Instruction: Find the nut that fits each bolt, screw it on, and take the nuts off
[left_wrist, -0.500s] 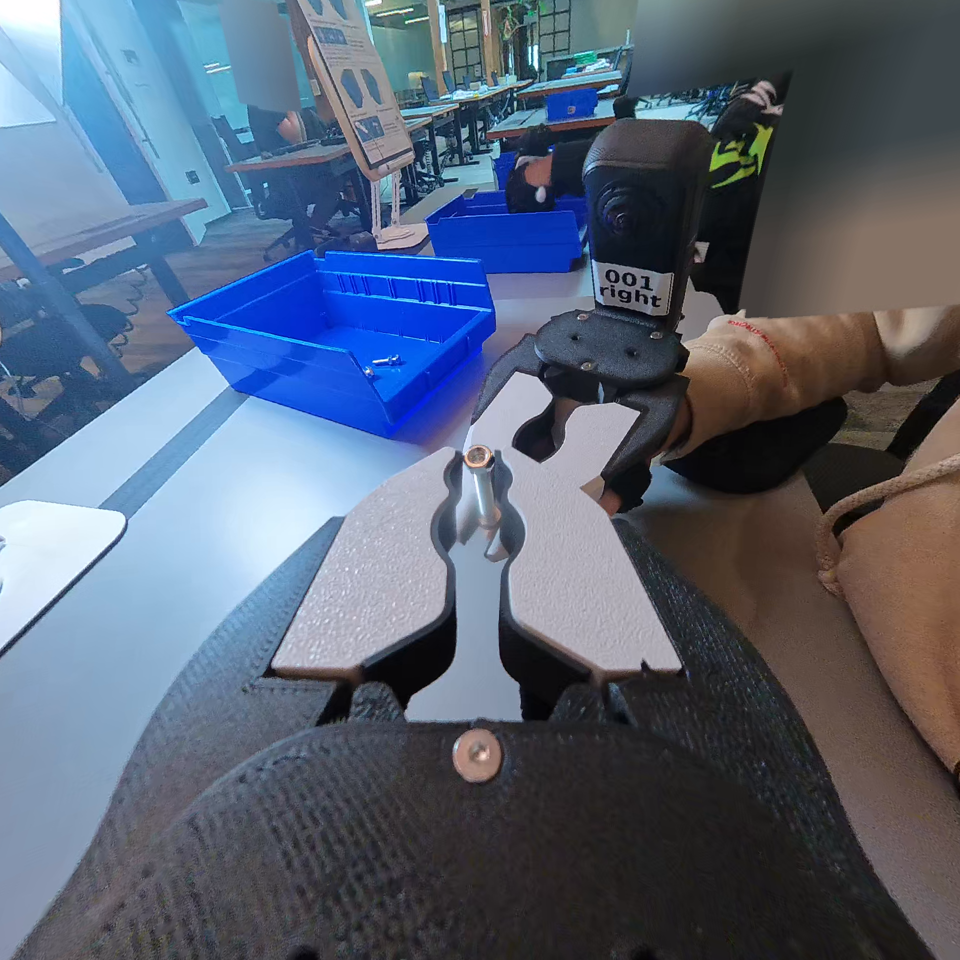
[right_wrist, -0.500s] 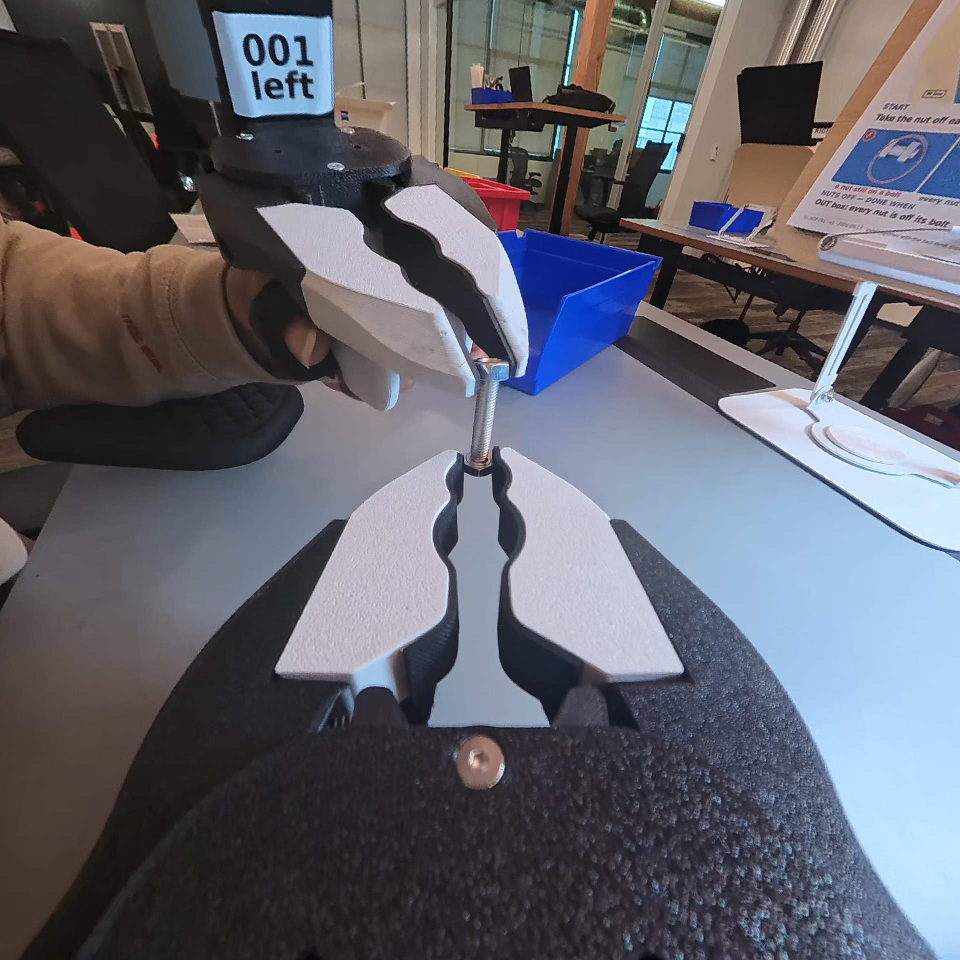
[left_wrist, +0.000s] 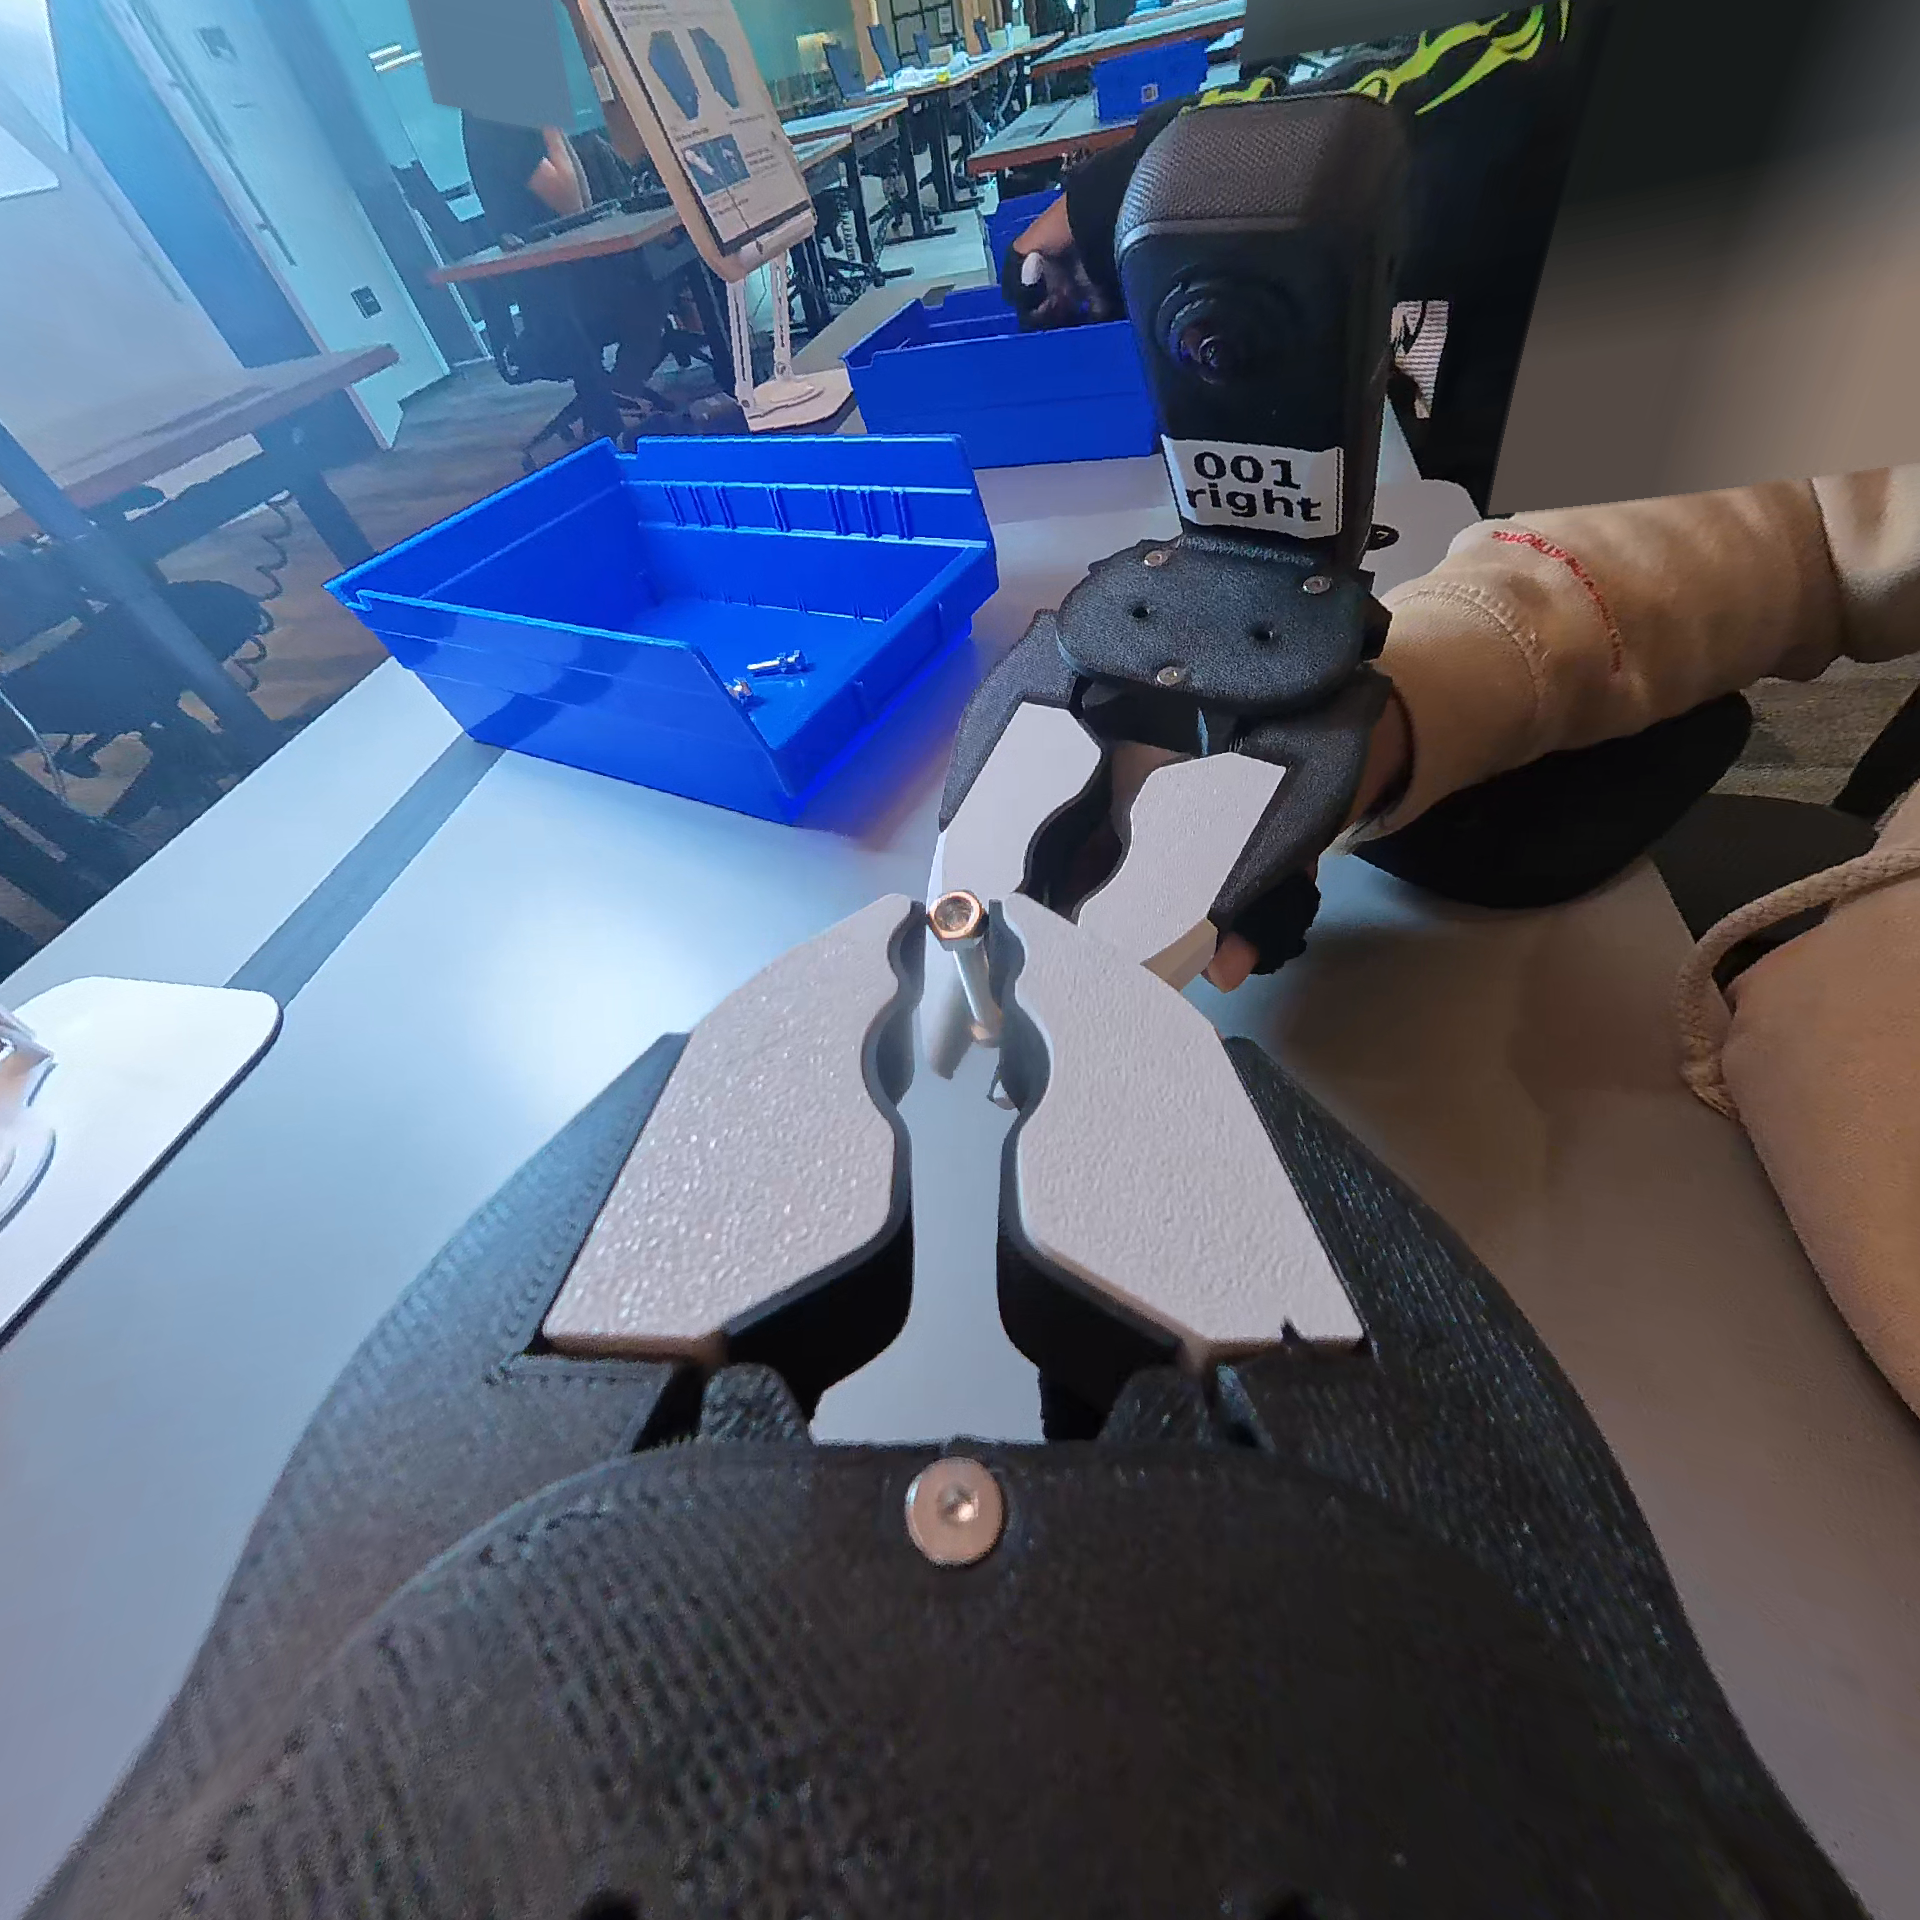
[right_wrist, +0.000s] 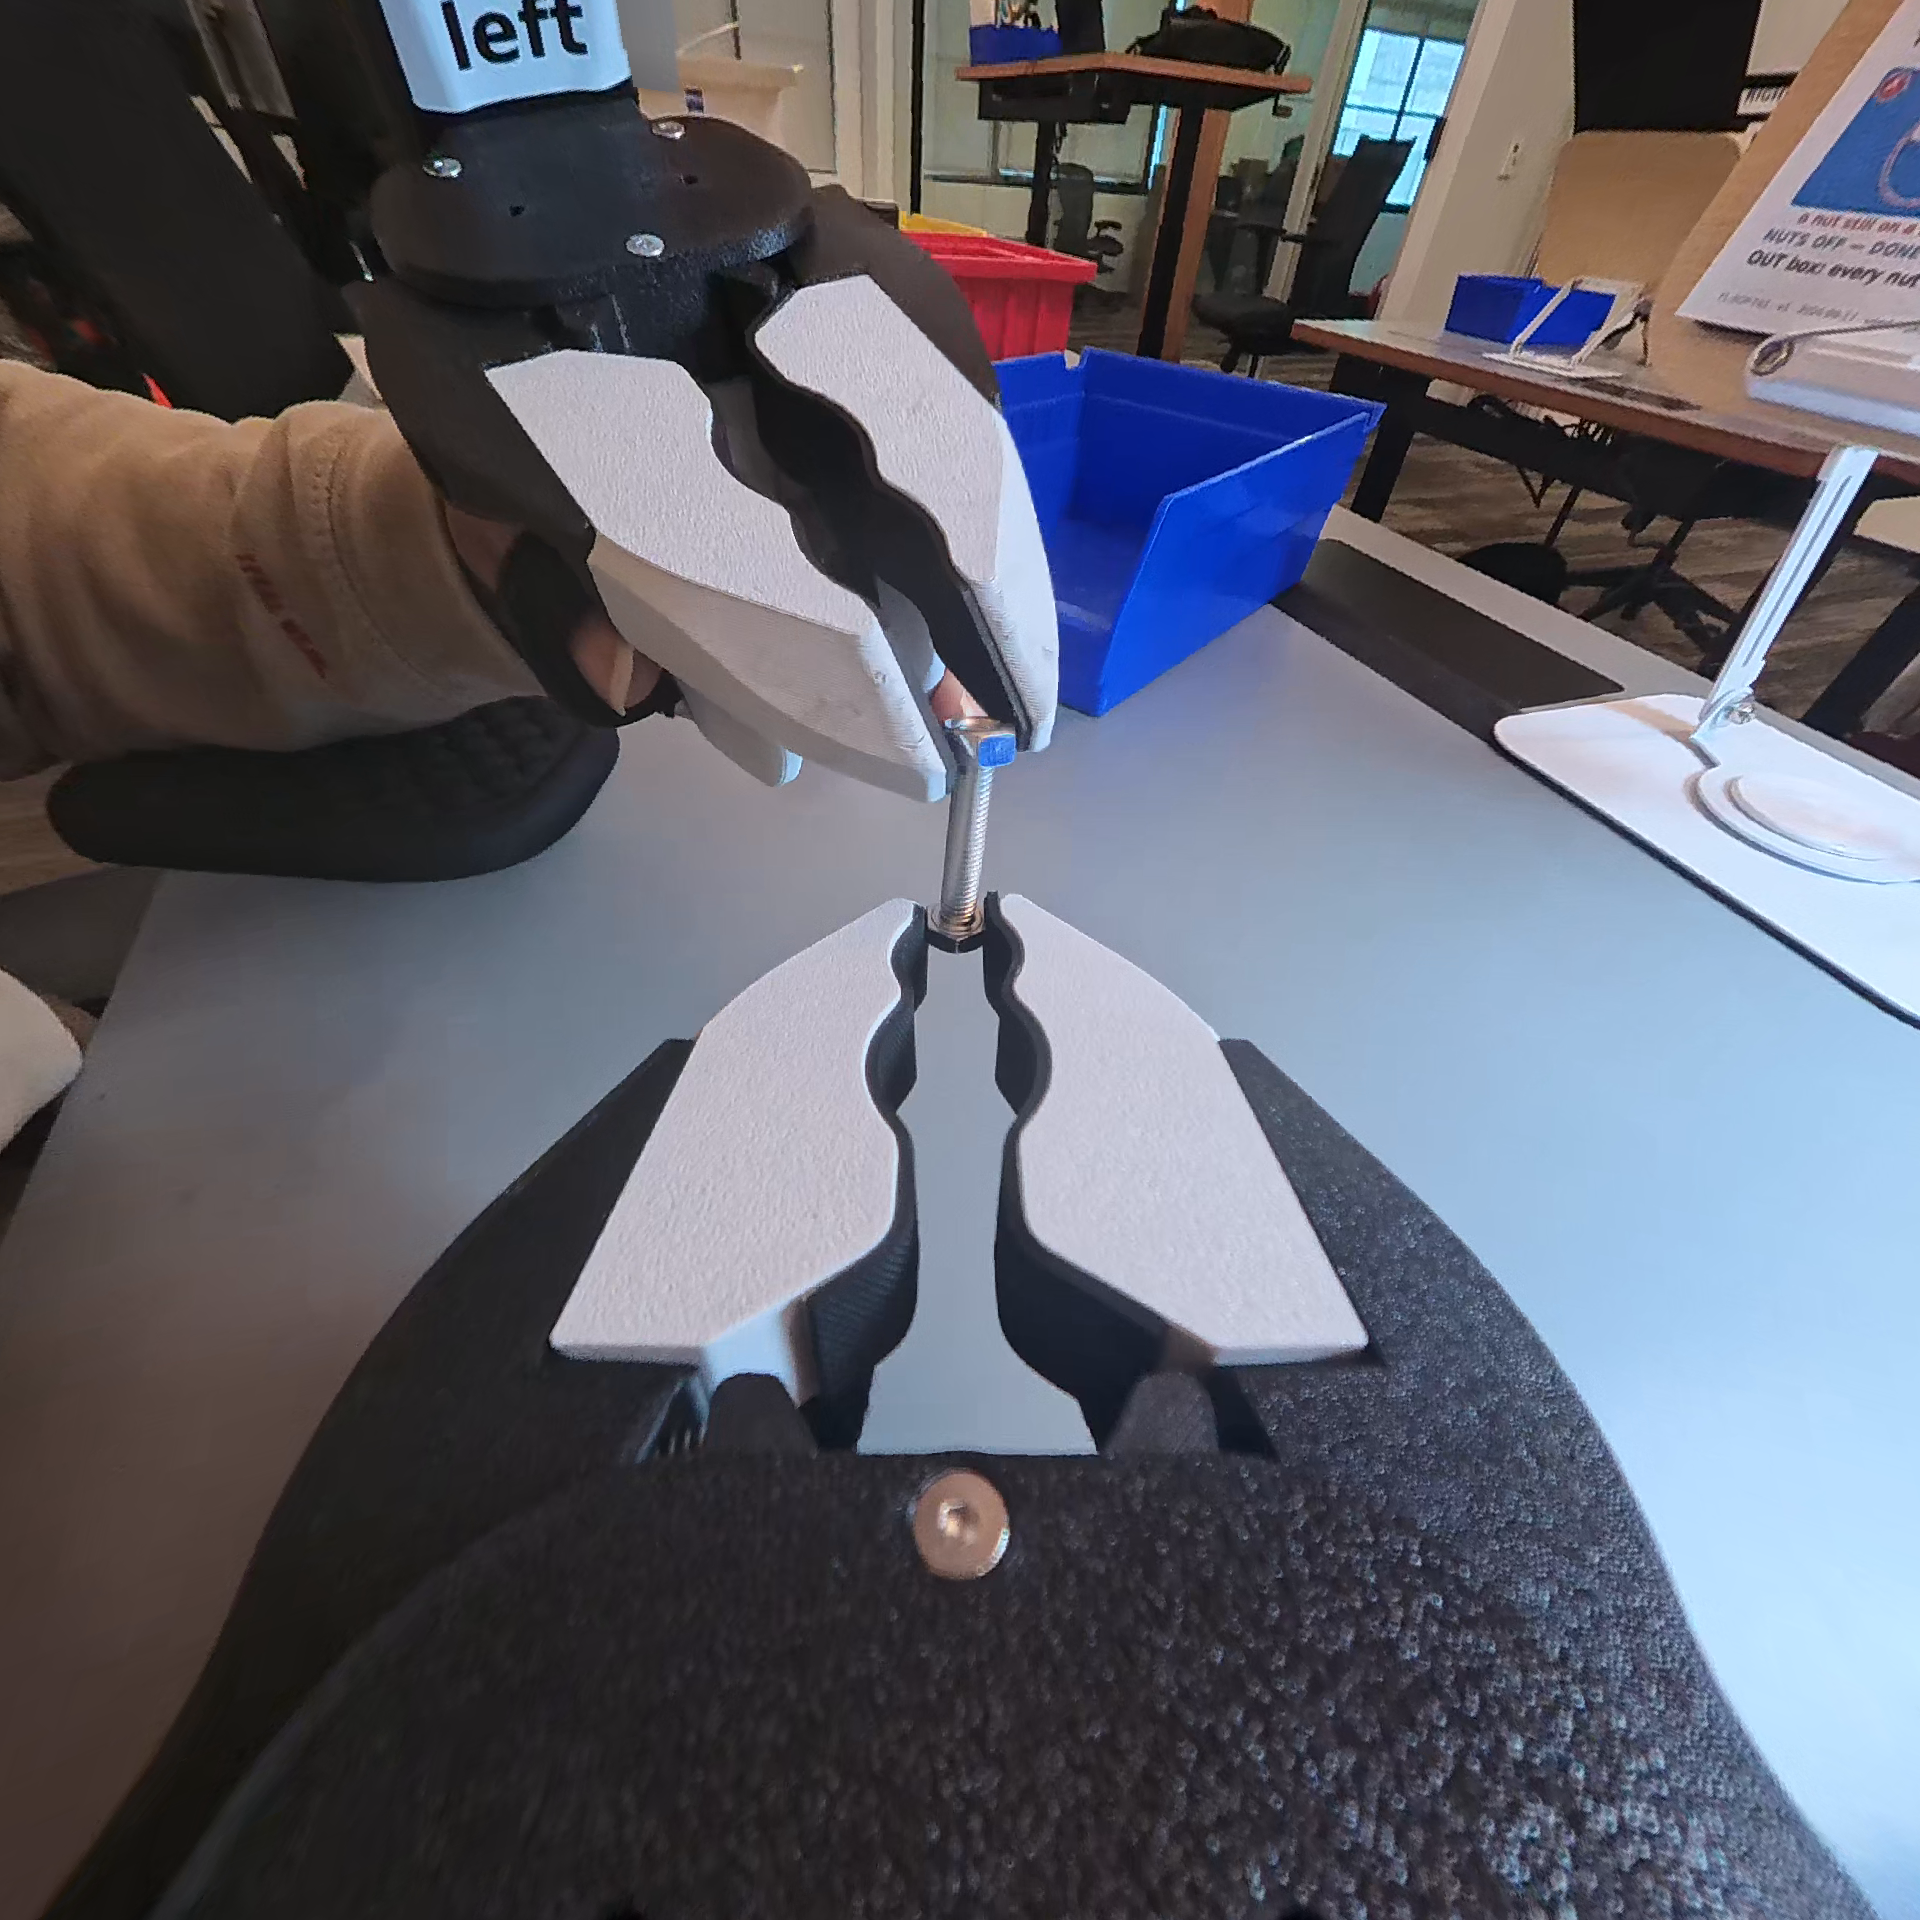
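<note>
My left gripper (left_wrist: 958, 916) is shut on the hex head of a silver bolt (left_wrist: 971, 987) and holds it upright, shank down, above the table. In the right wrist view the same bolt (right_wrist: 964, 831) hangs from the left gripper (right_wrist: 982, 740). My right gripper (right_wrist: 958, 923) is shut on a small nut (right_wrist: 958, 921) at the lower end of the bolt's thread. In the left wrist view the right gripper (left_wrist: 1049, 935) sits just behind and below the bolt; its tips are hidden by my left fingers.
A blue bin (left_wrist: 582, 623) with a loose bolt and nut (left_wrist: 774, 665) stands on the grey table (left_wrist: 520, 935); it also shows in the right wrist view (right_wrist: 1226, 540). A second blue bin (left_wrist: 997, 395) is behind. A white stand base (right_wrist: 1662, 769) is at the right. A person's sleeves are near. Left tips to right tips: about 4 cm.
Both grippers have come closer together and risen a little; the left gripper has tilted. The bolt stays held by the left, the nut by the right.
</note>
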